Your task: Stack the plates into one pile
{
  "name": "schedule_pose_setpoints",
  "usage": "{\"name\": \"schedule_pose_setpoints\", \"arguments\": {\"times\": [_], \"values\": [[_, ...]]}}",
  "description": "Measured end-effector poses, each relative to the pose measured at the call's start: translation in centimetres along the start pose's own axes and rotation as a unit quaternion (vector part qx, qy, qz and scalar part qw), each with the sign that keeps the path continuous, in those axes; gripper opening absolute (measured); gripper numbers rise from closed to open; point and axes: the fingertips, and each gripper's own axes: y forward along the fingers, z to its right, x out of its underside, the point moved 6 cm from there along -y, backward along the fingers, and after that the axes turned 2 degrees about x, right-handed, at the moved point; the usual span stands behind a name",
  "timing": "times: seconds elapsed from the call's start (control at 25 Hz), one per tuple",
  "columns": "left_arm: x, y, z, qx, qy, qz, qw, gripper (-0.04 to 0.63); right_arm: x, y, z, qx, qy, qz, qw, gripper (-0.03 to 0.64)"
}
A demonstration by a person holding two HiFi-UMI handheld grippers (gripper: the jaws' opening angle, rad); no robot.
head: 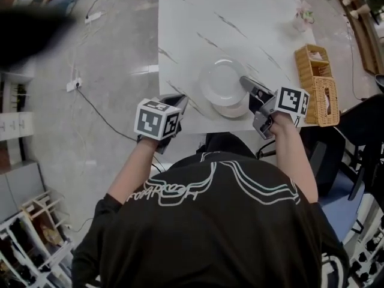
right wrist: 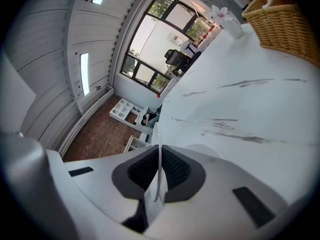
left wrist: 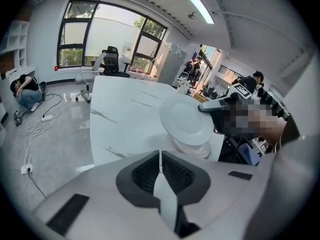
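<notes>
Overhead view of a white marble table [head: 204,17]. The right gripper [head: 247,84] pinches the rim of a white plate [head: 221,81], held just above a second plate [head: 237,109] that sits by the table's near edge. The left gripper [head: 179,104] hovers at the near left corner, its jaws pressed together on nothing.

To stack well, level the held plate, centre it over the lower one, and set it down before letting go.

The left gripper view shows the held plate raised and apparently tilted. The right gripper view shows only the thin rim clamped between its pads, and a wicker basket [right wrist: 285,19].
</notes>
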Motion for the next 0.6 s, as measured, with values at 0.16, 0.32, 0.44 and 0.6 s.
{"name": "schedule_pose_setpoints", "arguments": {"times": [0.16,0.32,0.44,0.6], "values": [[0.1,0.7,1.0,0.015,0.013,-0.002,0.9998,0.035,0.7,-1.7,1.4,0.015,0.007,0.017,1.0,0.038],[0.4,1.3,1.8,0.025,0.021,-0.007,0.9994,0.035,1.9,-2.9,2.9,0.024,0.028,0.022,0.999,0.038],[0.2,1.5,2.2,0.031,0.029,-0.008,0.9991,0.035,2.4,-3.4,3.6,0.03,0.034,0.028,0.999,0.04],[0.4,2.0,2.4,0.034,0.033,-0.014,0.9988,0.035,3.1,-3.6,4.6,0.022,0.048,0.036,0.998,0.04]]}}
